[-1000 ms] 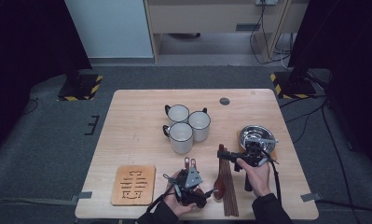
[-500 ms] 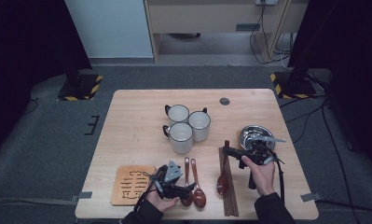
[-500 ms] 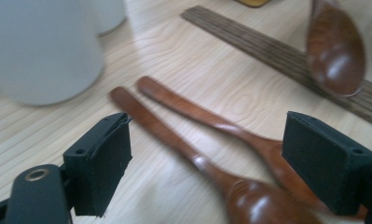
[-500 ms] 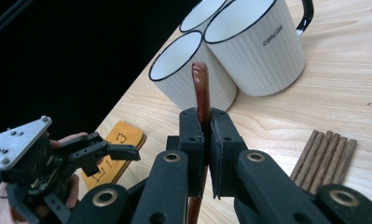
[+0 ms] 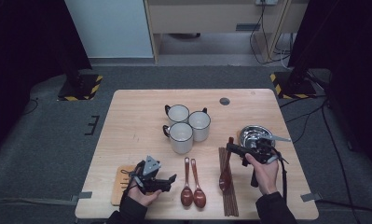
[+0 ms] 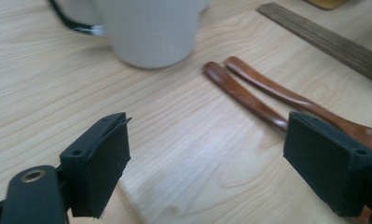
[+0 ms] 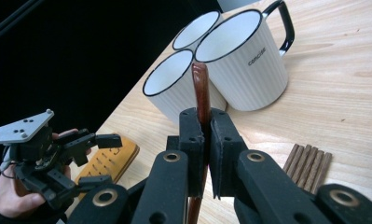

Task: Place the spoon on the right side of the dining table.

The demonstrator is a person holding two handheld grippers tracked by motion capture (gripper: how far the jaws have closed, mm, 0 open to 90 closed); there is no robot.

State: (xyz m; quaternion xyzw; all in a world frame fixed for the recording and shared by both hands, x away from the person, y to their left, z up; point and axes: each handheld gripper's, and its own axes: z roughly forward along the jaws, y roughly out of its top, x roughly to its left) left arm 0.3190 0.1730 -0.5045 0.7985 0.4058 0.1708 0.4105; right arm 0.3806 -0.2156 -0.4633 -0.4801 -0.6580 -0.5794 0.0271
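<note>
High view: the right gripper [image 5: 230, 148] is clamped on the handle of a brown wooden spoon [image 5: 224, 179], whose bowl hangs down by the bundle of chopsticks [image 5: 229, 196] at the table's near right. The left gripper [image 5: 170, 182] sits near the front edge over the wooden coaster [image 5: 117, 186], its jaws apart with nothing between them; they have just been opening. Two more spoons [image 5: 193, 184] lie side by side just to its right. Three white mugs [image 5: 186, 126] stand clustered mid-table, and a steel bowl [image 5: 250, 133] sits beyond the right hand.
</note>
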